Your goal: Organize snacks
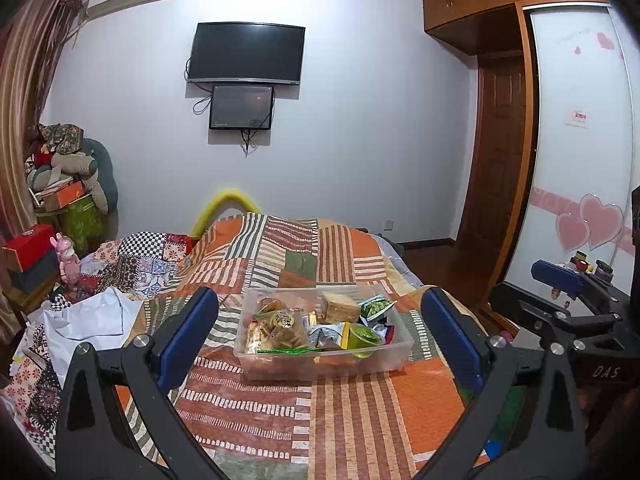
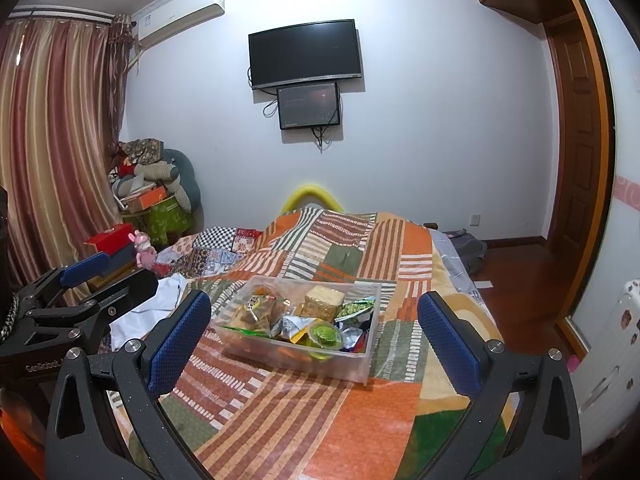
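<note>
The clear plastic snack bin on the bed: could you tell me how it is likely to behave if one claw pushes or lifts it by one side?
The clear rectangular plastic snack bin sits on a soft patchwork quilt, so a push would probably drag or bunch the fabric rather than slide cleanly. Its thin walls look flexible, and lifted by one side it may tilt, shifting the loose packets towards the low end.

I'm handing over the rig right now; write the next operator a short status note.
Left tool: open, empty, held back from the bin.
Right tool: open, empty, also back from the bin.
Bin: clear plastic, on the patchwork bedspread, ahead of both tools.
Snacks: all inside the bin in a loose heap, including a green jelly cup, a cracker block and a green pea packet.
Done: nothing visibly sorted.
Left: sort the snacks; no snack shows outside the bin.
</note>
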A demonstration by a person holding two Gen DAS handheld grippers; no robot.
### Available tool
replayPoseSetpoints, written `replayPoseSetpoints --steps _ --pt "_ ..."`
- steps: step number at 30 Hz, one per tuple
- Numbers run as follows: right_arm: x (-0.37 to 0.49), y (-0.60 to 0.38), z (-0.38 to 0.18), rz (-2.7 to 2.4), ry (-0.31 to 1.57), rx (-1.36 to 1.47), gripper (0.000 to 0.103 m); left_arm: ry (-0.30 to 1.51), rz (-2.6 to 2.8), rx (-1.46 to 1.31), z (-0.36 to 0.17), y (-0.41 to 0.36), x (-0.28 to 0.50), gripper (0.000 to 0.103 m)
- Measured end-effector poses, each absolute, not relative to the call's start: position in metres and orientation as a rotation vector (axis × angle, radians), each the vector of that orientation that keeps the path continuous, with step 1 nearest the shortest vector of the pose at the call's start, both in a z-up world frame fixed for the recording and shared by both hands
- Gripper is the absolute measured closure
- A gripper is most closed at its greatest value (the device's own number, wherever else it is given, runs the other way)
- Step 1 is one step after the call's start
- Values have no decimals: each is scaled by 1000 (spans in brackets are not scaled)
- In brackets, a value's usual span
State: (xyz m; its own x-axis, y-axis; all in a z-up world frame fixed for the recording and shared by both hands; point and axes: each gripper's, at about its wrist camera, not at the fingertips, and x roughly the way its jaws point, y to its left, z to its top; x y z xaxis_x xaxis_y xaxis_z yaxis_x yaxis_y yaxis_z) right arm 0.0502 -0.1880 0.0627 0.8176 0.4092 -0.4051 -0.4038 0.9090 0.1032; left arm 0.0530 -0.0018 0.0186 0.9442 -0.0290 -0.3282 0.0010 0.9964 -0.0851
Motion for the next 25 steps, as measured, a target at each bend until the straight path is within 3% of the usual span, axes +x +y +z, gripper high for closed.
replayPoseSetpoints --steps 25 --pt "52 -192 65 430 432 19 0 341 -37 -92 19 -3 53 0"
